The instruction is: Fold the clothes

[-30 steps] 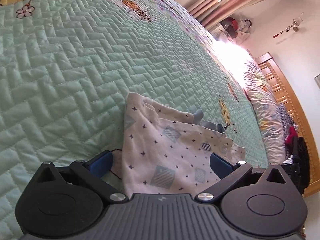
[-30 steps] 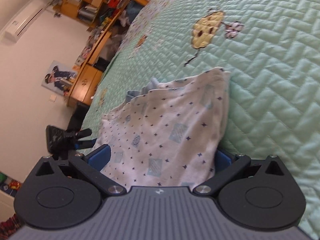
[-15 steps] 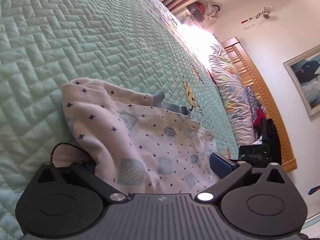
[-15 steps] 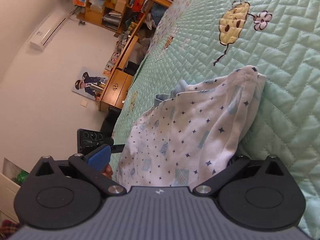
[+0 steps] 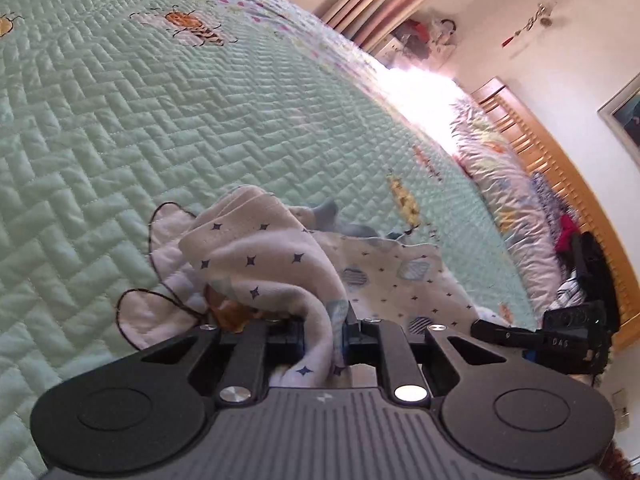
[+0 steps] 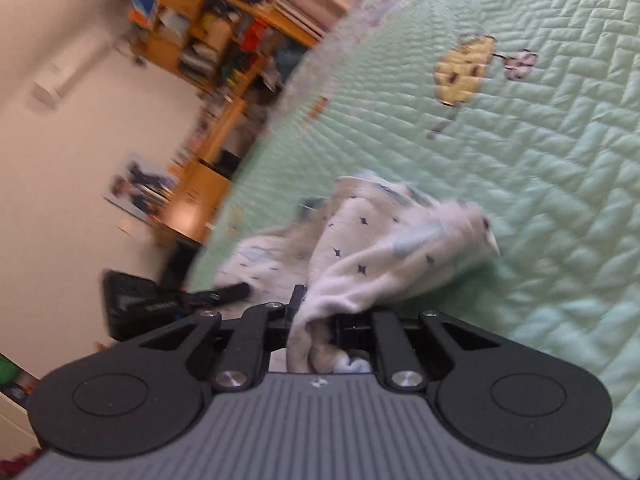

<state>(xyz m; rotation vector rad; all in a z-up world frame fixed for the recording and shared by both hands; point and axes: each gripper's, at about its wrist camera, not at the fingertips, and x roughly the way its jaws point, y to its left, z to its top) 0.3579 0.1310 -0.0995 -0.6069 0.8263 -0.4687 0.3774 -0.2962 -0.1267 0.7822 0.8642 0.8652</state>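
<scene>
The star-print garment (image 5: 280, 264) lies bunched on the green quilt (image 5: 120, 120), its length running from one claw to the other; the left gripper (image 5: 324, 336) is clamped on one end, the right gripper (image 6: 316, 328) on the other (both equally near).

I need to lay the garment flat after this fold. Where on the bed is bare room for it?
The green quilt lies bare beyond the starred garment, up to the bee motif. In the right view the quilt is also bare right of the garment, below the yellow motif. It is crowded toward the headboard, where pillows lie. Left gripper and right gripper pinch the cloth.
</scene>
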